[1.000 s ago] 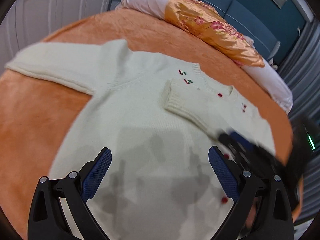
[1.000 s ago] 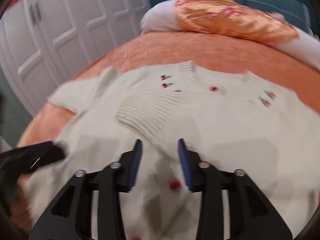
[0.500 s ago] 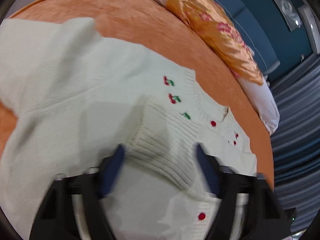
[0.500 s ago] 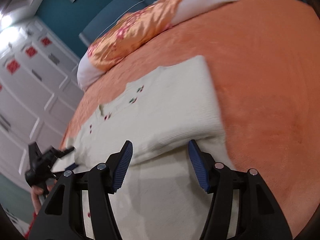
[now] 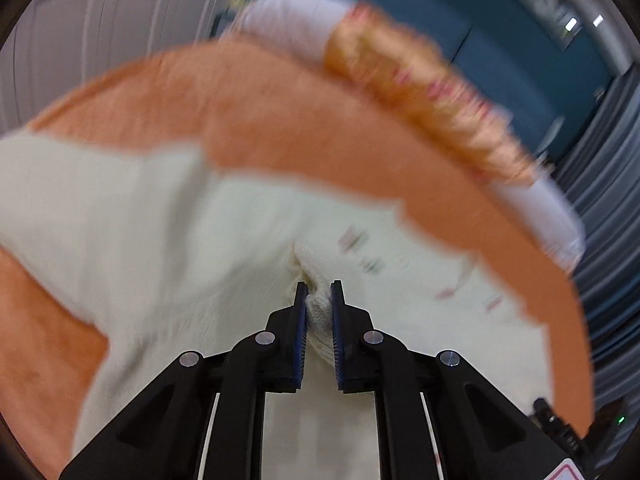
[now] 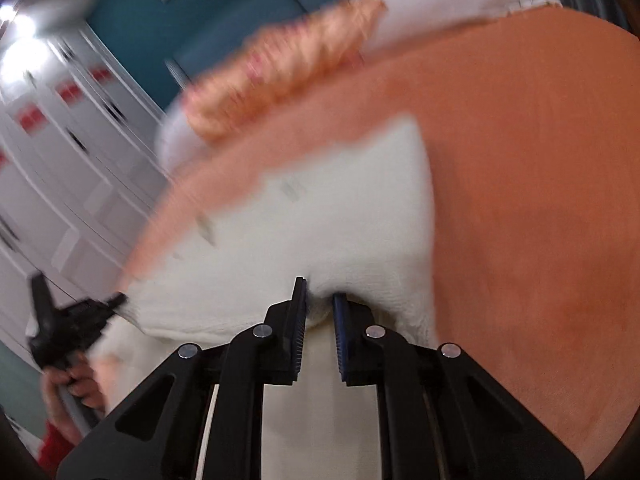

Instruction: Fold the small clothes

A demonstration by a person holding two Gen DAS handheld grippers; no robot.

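Left wrist view: left gripper [image 5: 319,300] pinches cream knitted cardigan [image 5: 160,240]; right gripper [image 6: 320,304] likewise; carry both folds evenly.

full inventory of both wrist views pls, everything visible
sweater: 1, cream, small red marks near the neck, spread on the bed, pinched by both grippers
bedspread: 1, orange, under the sweater
pillow: 1, orange-gold with a flower print, at the head of the bed
bedding: white, under and beside the pillow
wardrobe doors: white with red squares, left of the bed in the right wrist view
wall: teal, behind the pillow
left gripper: black with blue pads, shut on a sweater fold
right gripper: black with blue pads, shut on a sweater fold
left hand: holding the left gripper's handle
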